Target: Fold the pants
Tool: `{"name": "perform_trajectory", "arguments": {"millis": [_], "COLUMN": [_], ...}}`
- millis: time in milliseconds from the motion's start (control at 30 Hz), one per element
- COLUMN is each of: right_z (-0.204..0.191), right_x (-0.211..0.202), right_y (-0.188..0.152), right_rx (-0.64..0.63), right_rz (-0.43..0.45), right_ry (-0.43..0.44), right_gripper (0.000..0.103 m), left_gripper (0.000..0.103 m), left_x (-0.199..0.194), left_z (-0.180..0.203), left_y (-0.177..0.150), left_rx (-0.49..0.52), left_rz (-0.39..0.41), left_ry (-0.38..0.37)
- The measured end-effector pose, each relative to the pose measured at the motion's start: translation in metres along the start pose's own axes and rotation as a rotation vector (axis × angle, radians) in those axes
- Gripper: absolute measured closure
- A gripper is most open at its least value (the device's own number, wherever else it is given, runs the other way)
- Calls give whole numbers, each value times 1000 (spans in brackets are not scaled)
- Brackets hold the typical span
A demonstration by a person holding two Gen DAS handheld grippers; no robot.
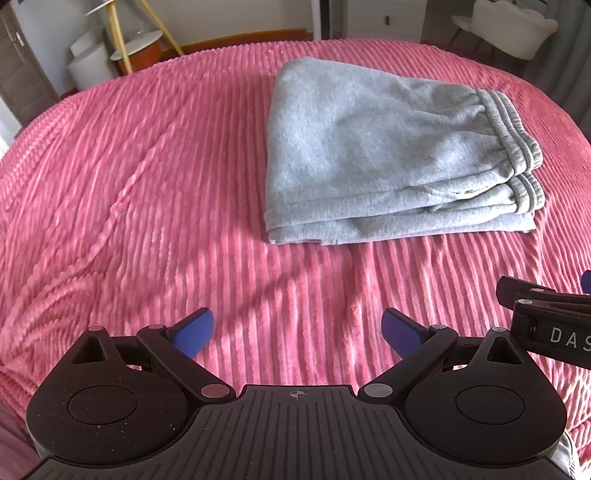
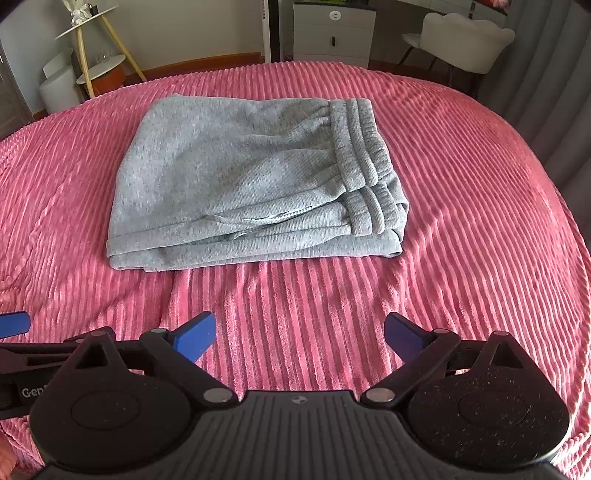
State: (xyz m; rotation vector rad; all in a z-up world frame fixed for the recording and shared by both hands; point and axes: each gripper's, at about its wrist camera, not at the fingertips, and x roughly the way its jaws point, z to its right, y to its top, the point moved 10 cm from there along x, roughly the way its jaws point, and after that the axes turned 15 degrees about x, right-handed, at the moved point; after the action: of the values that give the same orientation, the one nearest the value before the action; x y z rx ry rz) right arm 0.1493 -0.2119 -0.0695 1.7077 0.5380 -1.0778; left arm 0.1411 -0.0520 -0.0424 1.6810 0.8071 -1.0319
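Ahead of both spread jaws: folded pants (image 2: 251,192) on bedspread (image 2: 461,229), untouched

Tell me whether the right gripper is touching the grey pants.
Apart. The right wrist view shows the right gripper open, with a strip of bare pink blanket between its fingertips and the folded grey pants.

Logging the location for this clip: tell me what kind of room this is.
Most likely a bedroom. The pants lie on a bed under a pink ribbed blanket, with a white drawer unit and a white chair against the far wall.
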Motion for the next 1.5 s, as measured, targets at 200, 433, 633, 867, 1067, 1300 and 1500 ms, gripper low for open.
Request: {"name": "perform_trajectory", "arguments": {"millis": [200, 433, 633, 867, 1067, 1300, 1500], "right_z": [1, 3, 3, 4, 4, 4, 5], "right_x": [-1, -1, 0, 1, 2, 1, 0], "right_y": [0, 0, 0, 0, -1, -1, -1], "right_rx": [-2, 1, -2, 3, 5, 4, 5], "right_rz": [1, -4, -2, -6, -10, -8, -9], "right_ry": [-4, -2, -6, -9, -8, -7, -7], "right_gripper": [5, 5, 5, 5, 5, 5, 5], "left_gripper": [3, 3, 3, 3, 3, 3, 3], "left_x": [0, -1, 0, 0, 0, -1, -3], "left_z": [1, 1, 0, -1, -1, -1, -2], "left_y": [0, 1, 1, 0, 0, 1, 2], "left_rx": [4, 6, 3, -5, -6, -5, -4], "left_rz": [0, 2, 1, -2, -2, 1, 7], "left_ry": [0, 2, 2, 0, 1, 5, 9]}}
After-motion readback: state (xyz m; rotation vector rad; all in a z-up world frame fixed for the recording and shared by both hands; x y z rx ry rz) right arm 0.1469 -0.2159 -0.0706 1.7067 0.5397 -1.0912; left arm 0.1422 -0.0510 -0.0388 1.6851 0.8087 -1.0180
